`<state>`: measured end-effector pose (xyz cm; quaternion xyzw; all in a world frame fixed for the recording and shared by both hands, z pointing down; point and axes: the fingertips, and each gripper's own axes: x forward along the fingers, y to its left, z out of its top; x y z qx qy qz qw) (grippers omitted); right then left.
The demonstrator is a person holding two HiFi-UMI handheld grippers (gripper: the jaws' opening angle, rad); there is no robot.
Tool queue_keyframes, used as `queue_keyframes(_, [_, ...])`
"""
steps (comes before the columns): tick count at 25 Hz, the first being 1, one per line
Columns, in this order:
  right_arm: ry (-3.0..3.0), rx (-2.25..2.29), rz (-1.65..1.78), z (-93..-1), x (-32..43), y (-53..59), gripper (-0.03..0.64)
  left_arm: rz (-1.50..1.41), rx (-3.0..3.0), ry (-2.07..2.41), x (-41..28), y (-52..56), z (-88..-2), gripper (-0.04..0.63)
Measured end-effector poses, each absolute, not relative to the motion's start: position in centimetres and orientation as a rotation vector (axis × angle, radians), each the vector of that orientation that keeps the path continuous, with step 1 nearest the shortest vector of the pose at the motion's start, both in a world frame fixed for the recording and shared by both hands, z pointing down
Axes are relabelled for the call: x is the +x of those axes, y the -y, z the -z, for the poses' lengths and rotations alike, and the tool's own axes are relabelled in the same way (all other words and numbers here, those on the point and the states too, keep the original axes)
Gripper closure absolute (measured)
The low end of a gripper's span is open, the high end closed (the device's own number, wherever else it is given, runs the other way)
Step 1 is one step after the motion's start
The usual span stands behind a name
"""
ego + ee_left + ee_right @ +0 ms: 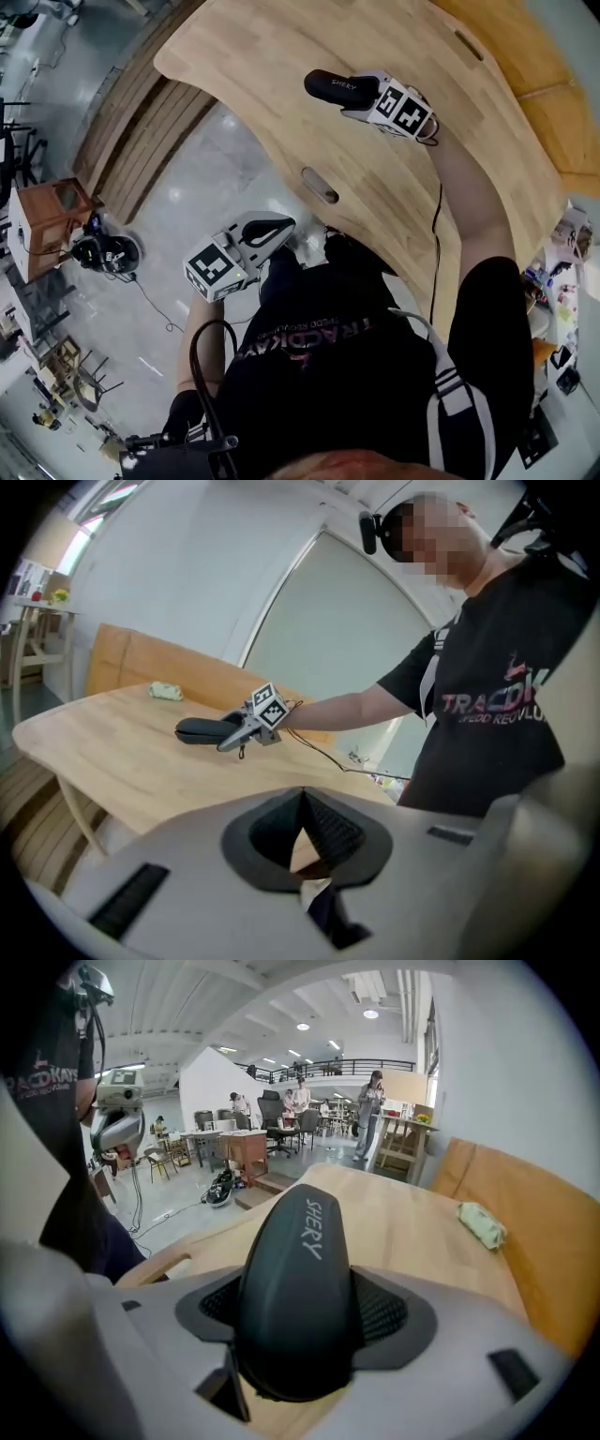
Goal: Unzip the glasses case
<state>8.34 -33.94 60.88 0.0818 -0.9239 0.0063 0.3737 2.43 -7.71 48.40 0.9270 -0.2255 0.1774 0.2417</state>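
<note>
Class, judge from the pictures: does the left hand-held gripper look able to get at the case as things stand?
Probably yes. Nothing stands between the left hand-held gripper and the case, held over the table by the right hand-held gripper. The left one's jaws are shut, though.

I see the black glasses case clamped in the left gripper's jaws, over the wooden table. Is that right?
Not quite. It is the right gripper whose jaws clamp the black glasses case over the wooden table, as the right gripper view shows. The left gripper is shut on nothing, beside the table.
</note>
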Motion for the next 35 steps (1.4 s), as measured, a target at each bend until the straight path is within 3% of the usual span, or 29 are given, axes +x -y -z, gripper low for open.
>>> queue_keyframes(14, [2.298,0.057,0.067,-67.7,-0.2,43.3,0.279,-0.434,2.277,0.852,0.6,6.1,-50.0,0.583])
queue_keyframes(21, [2.299,0.07,0.043,-69.5,-0.5,43.3,0.272,-0.422,2.261,0.854,0.0,6.1,-51.4,0.583])
queue_keyframes(25, [2.323,0.141,0.05,-67.9,0.0,43.5,0.23,-0.403,2.282,0.812,-0.5,6.4,-50.8,0.583])
queue_keyframes(32, [2.417,0.399,-0.072,-61.0,4.1,41.3,0.233,-0.396,2.396,0.75,-2.0,5.9,-48.7,0.583])
queue_keyframes(33, [2.421,0.442,-0.134,-60.1,4.8,40.3,0.267,-0.389,2.409,0.739,-2.4,5.5,-48.6,0.583])
queue_keyframes(34, [2.422,0.495,-0.189,-59.3,5.4,39.2,0.374,-0.378,2.423,0.724,-2.7,5.1,-48.4,0.583])
queue_keyframes(35, [2.426,0.554,-0.239,-58.4,6.1,38.0,0.523,-0.365,2.441,0.703,-3.0,4.8,-48.3,0.583])
